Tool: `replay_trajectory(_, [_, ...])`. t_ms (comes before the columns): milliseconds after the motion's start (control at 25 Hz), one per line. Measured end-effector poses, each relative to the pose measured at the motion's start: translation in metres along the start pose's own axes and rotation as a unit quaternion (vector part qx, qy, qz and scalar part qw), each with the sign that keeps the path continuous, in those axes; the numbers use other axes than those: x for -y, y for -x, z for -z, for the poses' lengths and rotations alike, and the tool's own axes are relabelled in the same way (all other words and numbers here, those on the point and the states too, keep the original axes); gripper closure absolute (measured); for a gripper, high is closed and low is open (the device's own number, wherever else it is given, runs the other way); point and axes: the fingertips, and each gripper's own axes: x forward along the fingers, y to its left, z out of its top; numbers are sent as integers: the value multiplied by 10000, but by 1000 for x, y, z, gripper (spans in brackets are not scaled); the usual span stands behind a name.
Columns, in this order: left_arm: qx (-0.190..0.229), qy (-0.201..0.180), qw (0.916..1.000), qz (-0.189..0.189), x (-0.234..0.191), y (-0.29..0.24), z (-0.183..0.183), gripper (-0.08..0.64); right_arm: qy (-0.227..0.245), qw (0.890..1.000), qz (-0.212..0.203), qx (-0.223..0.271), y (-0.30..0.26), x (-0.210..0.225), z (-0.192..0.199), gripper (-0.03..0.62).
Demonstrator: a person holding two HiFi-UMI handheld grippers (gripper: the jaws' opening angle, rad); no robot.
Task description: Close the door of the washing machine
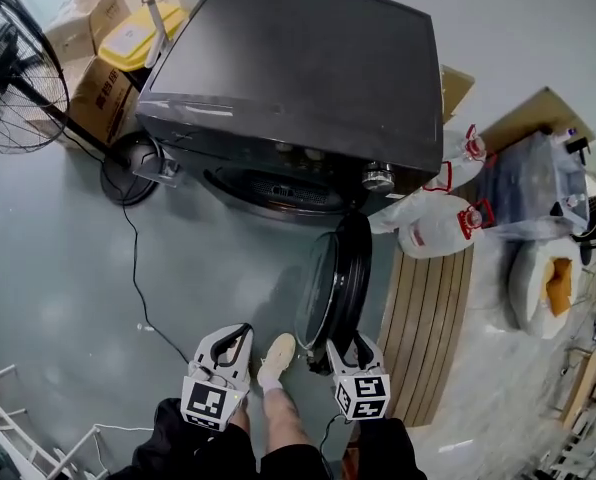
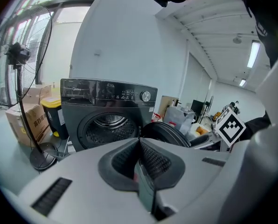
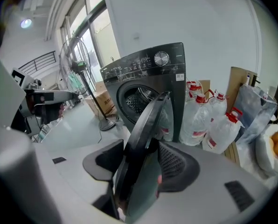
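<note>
Dark grey front-loading washing machine (image 1: pixel 298 68) stands with its round, glass-paned black door (image 1: pixel 338 278) swung wide toward the person, so the closing swing is all still ahead. Right gripper (image 1: pixel 353 348) clamps the door's outer rim between its jaws; left gripper (image 1: pixel 230 340) hovers beside, jaws together, empty.

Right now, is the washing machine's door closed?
No, the door stands swung wide out from the front of the washing machine, leaving the round drum opening uncovered.
</note>
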Motion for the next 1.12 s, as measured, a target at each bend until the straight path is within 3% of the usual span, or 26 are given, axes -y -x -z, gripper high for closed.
replay_trajectory(280, [259,30,9995,-167,-7,5,-12,534,-107,9999,-76,-56,-6,-12,-6,342])
replay_trajectory(440, [172,-45,9996,-241,-17,15,-10,534,-140,9996,-227,-10,-12,-26,-8,345])
replay_trajectory(600, [414,-36,9986,-342,-35,22,-12,534,-332,9992,-167,116,-20,-41,-14,342])
replay_trajectory(760, [288,-60,9992,-285,-52,27,-9,534,-564,9982,-51,207,-28,-57,-19,342])
replay_trajectory(1040, [544,-99,9984,-129,-89,22,-15,534,-808,9964,-4,263,-48,-85,-35,342])
replay_trajectory(1120, [437,-95,9990,-72,-97,23,-16,534,-906,9955,69,283,-53,-91,-39,344])
